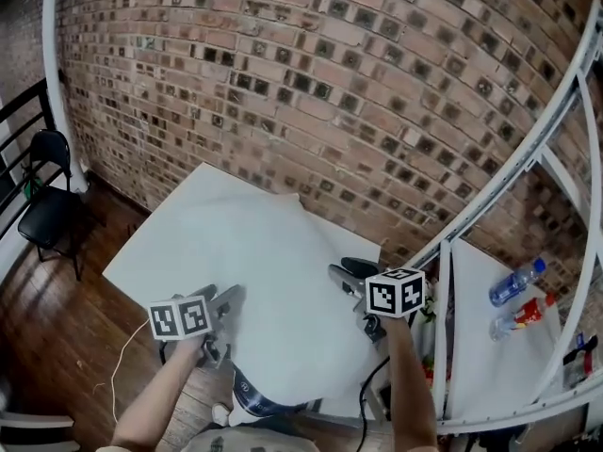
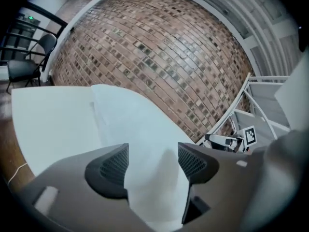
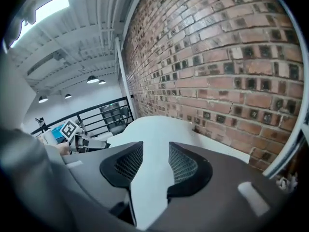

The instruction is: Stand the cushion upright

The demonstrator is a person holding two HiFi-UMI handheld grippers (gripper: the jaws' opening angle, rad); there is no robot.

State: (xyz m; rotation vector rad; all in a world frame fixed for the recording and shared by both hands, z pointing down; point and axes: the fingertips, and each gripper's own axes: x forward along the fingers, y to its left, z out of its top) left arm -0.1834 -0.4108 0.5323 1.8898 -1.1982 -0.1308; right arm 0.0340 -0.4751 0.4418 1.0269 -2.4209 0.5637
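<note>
A big white cushion [image 1: 283, 281] lies flat on the white table [image 1: 174, 229], reaching its near edge. My left gripper [image 1: 226, 301] is at the cushion's left near side. In the left gripper view the left gripper [image 2: 153, 161] stands open with a fold of the cushion [image 2: 135, 120] lying between its fingers. My right gripper [image 1: 345, 271] is at the cushion's right edge. In the right gripper view the right gripper [image 3: 155, 161] is open less wide, and the cushion [image 3: 159, 129] fills the gap between its jaws.
A brick wall [image 1: 377, 83] rises right behind the table. A white metal frame [image 1: 528, 149] slants past on the right, with a second white table [image 1: 480, 356] bearing two bottles [image 1: 516, 282]. A black chair [image 1: 47, 205] stands far left on the wooden floor.
</note>
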